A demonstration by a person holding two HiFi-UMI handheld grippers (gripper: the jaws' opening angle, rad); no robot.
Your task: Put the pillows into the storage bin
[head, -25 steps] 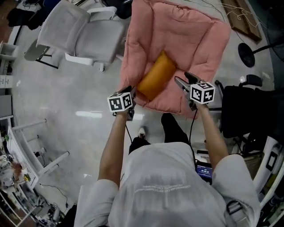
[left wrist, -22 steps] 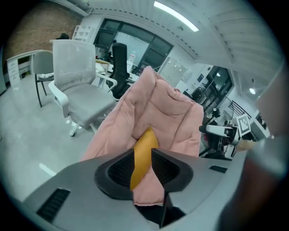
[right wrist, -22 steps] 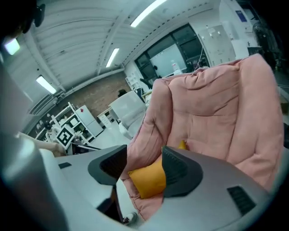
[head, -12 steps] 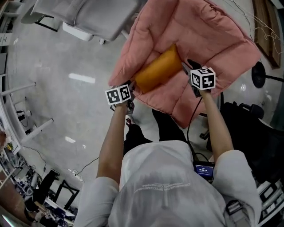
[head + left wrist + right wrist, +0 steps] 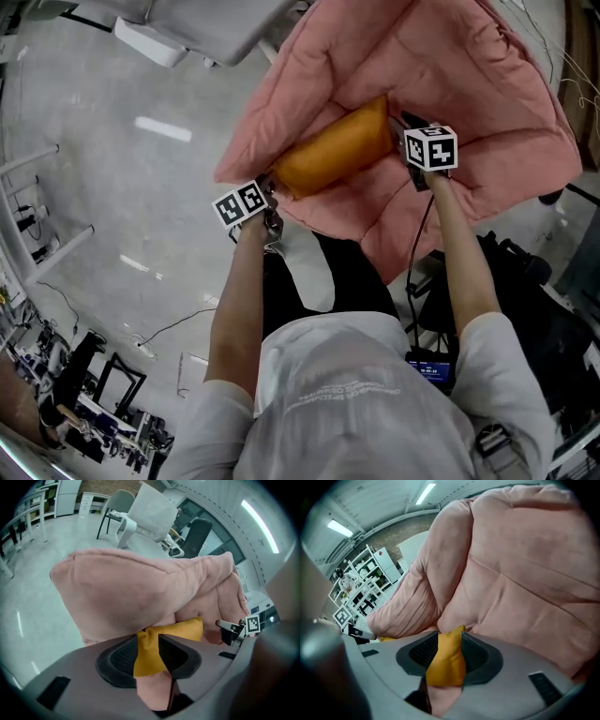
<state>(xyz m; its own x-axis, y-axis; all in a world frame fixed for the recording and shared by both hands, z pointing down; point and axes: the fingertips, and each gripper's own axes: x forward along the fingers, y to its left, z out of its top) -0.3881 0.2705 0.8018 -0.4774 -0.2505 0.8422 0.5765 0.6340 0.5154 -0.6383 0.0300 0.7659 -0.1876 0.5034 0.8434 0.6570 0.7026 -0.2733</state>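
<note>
An orange pillow (image 5: 333,155) lies in the fold of a big pink quilted cushion (image 5: 450,75), both held up above the floor. My left gripper (image 5: 270,186) grips the pillow's near-left end. In the left gripper view its pads pinch an orange corner (image 5: 149,656) with pink fabric (image 5: 131,592) under it, and the jaws (image 5: 147,641) are easing open slightly. My right gripper (image 5: 401,124) is at the pillow's far-right end. In the right gripper view its jaws (image 5: 449,641) are closing, pads pressed on an orange corner (image 5: 446,663), with the pink cushion (image 5: 525,573) behind.
A white chair (image 5: 206,28) stands at the top of the head view. White frame legs (image 5: 47,244) are at the left, and a black chair (image 5: 544,319) is close on the right. The person's legs (image 5: 347,272) are under the cushion. No storage bin shows.
The right gripper's jaws have come from wide apart to closed on the pillow's corner. The pillow and pink cushion have turned and shifted right in the head view.
</note>
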